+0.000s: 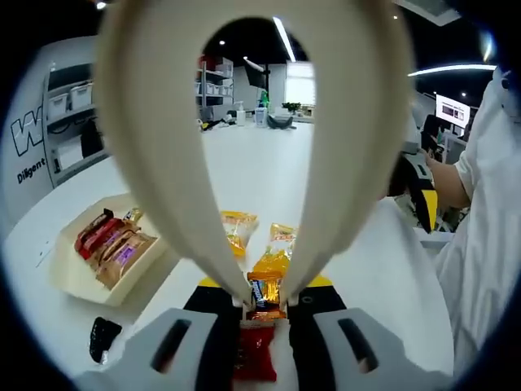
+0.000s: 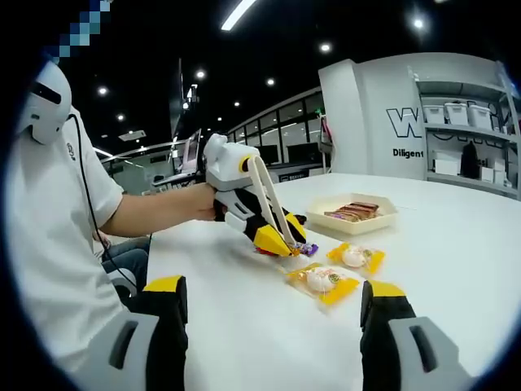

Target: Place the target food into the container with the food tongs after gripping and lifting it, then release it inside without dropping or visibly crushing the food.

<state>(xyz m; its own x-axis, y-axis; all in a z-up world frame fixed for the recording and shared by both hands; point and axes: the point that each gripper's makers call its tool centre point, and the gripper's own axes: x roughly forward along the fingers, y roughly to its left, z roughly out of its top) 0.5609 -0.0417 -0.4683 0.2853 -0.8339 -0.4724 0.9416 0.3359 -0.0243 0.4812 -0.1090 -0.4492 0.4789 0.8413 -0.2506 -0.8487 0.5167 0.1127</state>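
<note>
Reaching down over the white table (image 2: 456, 244), the left gripper (image 1: 262, 303) was clamped around cream food tongs (image 1: 252, 147), whose two arms bowed out wide and converged at the tips on a small dark-wrapped candy (image 1: 262, 292). That wrapped piece, judged to be the target food, sat pinched between the tong tips, with a red packet (image 1: 254, 357) just below it between the jaws; whether it had cleared the surface could not be told. A light pinch would suit the task, since the food must not be crushed. The cream container (image 1: 69, 273), a shallow tray already stocked with wrapped bars, stood toward the table's far side and well apart from the tongs, so a carry remained. Two orange-edged packets (image 1: 238, 228) lay near the tips, between tongs and tray. The right gripper view supplied the side profile: the person's hand (image 2: 199, 204) steering the left gripper at a downward slant, tong tips at the tabletop beside the two packets, the tray beyond. The right gripper (image 2: 273, 326) hung idle above the near edge, its jaws spread wide and holding nothing.
</note>
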